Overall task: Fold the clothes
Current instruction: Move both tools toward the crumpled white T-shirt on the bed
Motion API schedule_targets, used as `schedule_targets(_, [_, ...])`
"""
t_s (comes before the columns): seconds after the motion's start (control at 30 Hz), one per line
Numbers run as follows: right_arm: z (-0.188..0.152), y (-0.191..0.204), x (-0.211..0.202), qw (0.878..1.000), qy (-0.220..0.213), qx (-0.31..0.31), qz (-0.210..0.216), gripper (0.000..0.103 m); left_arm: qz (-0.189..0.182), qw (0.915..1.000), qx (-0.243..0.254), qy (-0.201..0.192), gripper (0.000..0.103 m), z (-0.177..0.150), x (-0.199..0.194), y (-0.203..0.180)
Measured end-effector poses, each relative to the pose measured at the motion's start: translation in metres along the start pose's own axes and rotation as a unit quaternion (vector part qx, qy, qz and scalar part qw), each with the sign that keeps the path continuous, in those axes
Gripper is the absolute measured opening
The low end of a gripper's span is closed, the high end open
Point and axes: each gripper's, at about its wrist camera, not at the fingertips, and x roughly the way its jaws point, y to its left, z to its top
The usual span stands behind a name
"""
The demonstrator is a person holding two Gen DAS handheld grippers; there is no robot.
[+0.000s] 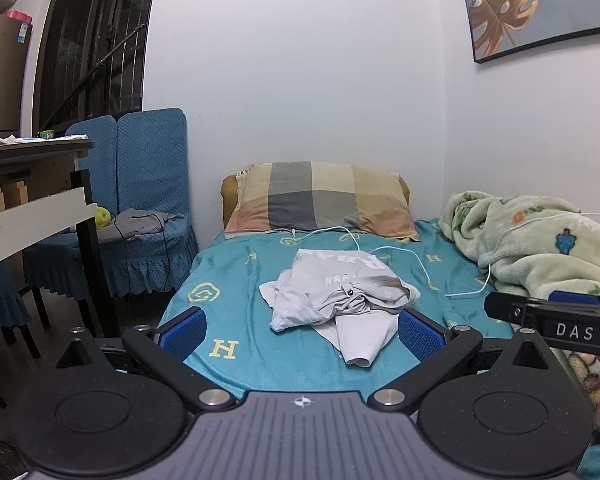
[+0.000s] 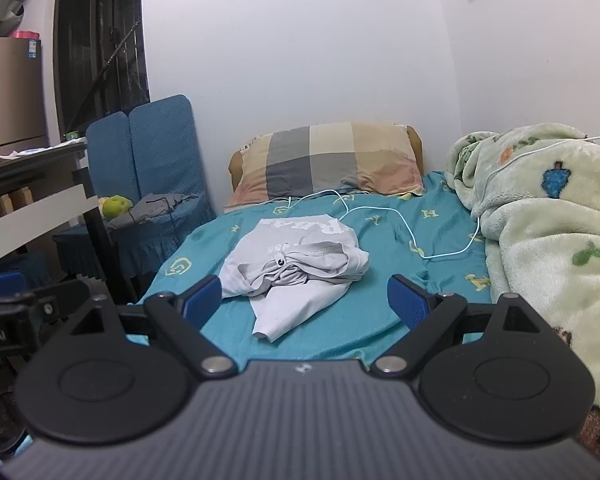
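Item: grey T-shirt (image 1: pixel 332 296), rumpled heap mid-bed, short of the checked pillow (image 1: pixel 320 198); its sleeve trails toward me. My left tongs (image 1: pixel 300 330) and right tongs (image 2: pixel 304 300): both agape, empty, equally near.

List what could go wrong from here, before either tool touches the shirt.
1. The white cable lies on the sheet right behind the crumpled grey shirt; a sweep could snag it.
2. The shirt is bunched, so the open right tool or left tool may pinch several layers.
3. The blanket crowds the right side, limiting spreading room.
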Motion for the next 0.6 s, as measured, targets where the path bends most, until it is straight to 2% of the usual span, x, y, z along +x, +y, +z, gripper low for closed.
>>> schedule_targets(0.27, [-0.001,-0.002,0.003,1.000,0.001,0.000,-0.001,0.091,-0.001,1.0000,-0.004,0.008,0.103,-0.004,0.007,0.013])
schedule_targets(0.33, [-0.001,-0.002,0.003,1.000,0.001,0.000,-0.001,0.091,0.003,0.9999,0.010,0.003,0.103,-0.006,0.003,0.002])
schedule_targets(0.6, [-0.002,-0.004,0.006,1.000,0.002,0.000,-0.002,0.091,-0.012,0.9996,-0.001,0.025,0.103,-0.016,0.017,0.003])
